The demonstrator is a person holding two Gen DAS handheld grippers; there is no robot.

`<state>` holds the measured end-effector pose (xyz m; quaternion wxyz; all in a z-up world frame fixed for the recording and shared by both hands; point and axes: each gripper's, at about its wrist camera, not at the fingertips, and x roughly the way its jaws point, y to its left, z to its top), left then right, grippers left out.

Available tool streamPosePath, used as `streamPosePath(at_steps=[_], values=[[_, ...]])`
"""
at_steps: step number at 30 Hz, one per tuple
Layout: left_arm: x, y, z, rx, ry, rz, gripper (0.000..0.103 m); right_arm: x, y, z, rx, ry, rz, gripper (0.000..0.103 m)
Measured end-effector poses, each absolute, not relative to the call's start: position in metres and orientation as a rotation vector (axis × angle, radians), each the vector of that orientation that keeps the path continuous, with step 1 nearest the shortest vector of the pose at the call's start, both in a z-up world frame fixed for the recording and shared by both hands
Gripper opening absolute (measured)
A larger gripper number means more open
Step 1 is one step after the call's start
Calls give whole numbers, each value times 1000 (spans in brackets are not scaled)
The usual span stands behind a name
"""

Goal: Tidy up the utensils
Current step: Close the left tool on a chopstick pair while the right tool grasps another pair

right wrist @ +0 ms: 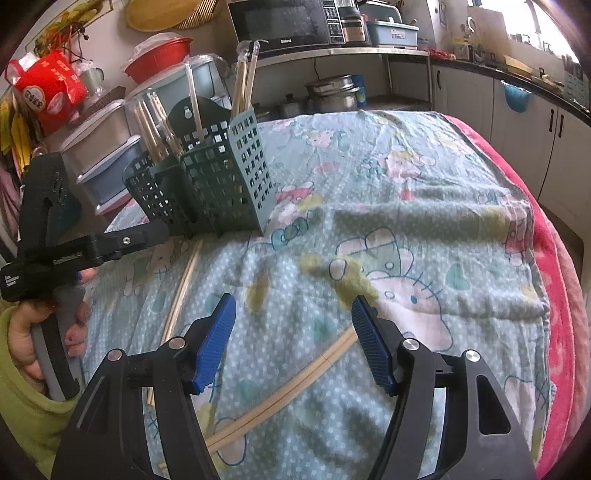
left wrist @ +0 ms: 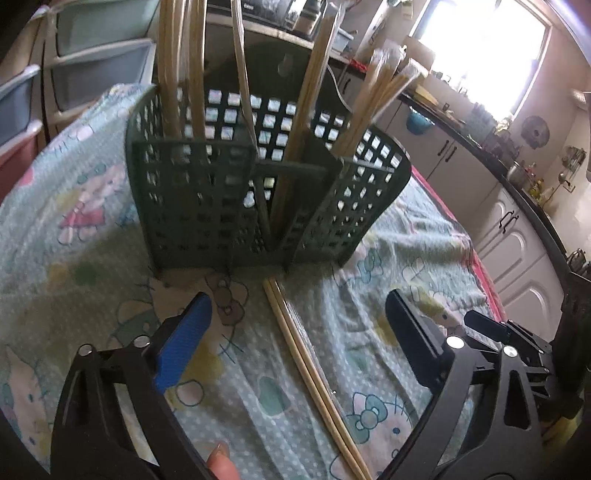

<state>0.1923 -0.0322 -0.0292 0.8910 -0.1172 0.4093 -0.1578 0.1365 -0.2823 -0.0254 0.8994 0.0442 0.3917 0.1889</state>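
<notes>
A green perforated utensil holder [left wrist: 236, 199] stands on a patterned cloth and holds several wooden chopsticks upright in its compartments. It also shows in the right wrist view [right wrist: 218, 184] at the far left. A pair of chopsticks [left wrist: 314, 376] lies flat on the cloth between the fingers of my left gripper [left wrist: 299, 317], which is open and empty just in front of the holder. My right gripper [right wrist: 293, 317] is open and empty above a second pair of chopsticks [right wrist: 288, 391] lying on the cloth. A third pair [right wrist: 181, 291] lies near the holder.
The cloth [right wrist: 406, 206] covers a table with a pink blanket edge [right wrist: 554, 295] at the right. Plastic storage drawers [left wrist: 22, 110] stand at the left. Kitchen cabinets [left wrist: 509, 229] and a counter run along the right. A microwave [right wrist: 284, 22] sits on a shelf behind.
</notes>
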Motion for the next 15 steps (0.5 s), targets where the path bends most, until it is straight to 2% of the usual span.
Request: streamPosePath(at_steps=[3, 8, 15], values=[[195, -35, -36, -254, 874, -339, 81, 135, -283, -29, 92, 826, 391, 63], [201, -37, -47, -274, 921, -354, 65, 133, -288, -38, 111, 860, 380, 63], [213, -40, -58, -278, 966, -344, 59, 141, -296, -53, 163, 921, 353, 63]])
